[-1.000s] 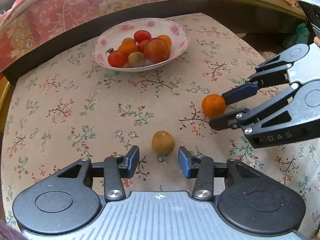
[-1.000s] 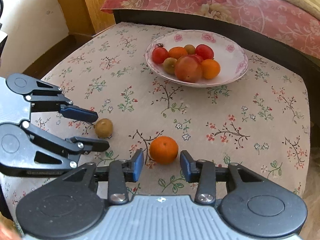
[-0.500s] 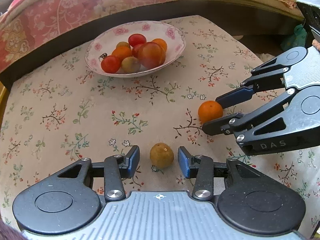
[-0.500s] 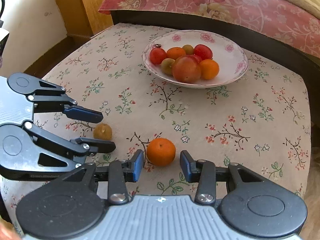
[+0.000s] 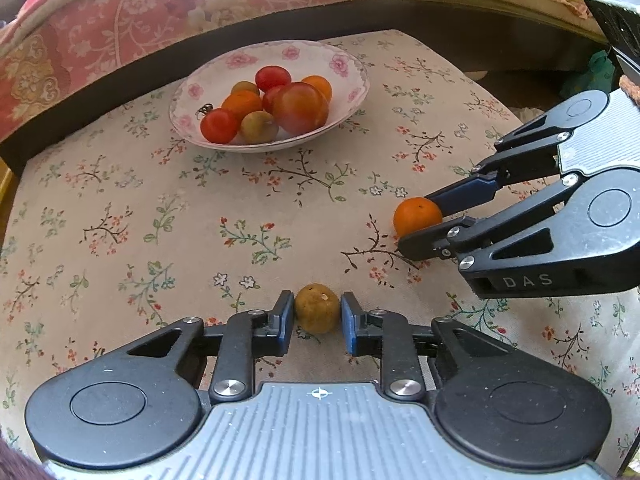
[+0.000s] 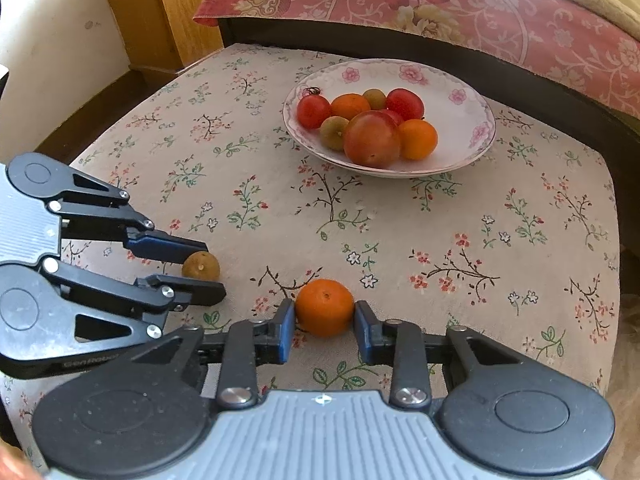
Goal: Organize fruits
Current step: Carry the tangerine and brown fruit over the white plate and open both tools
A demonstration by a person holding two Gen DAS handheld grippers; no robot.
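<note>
Jaws just closed: left gripper (image 5: 317,312) pinches brown fruit (image 5: 317,308); right gripper (image 6: 325,316) clamps orange (image 6: 325,307); lift gently toward the bowl (image 6: 476,136) at twelve o'clock.

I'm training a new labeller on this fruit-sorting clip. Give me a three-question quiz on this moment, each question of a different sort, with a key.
1. True or false: the left gripper is closed on the small brown fruit.
2. Multiple choice: the right gripper grips A) a red tomato, B) the orange, C) nothing.
3. Short answer: where do the other fruits lie?

Key
1. True; its pads press on both sides of the fruit.
2. B.
3. In the flowered bowl at the far side of the floral cloth.
</note>
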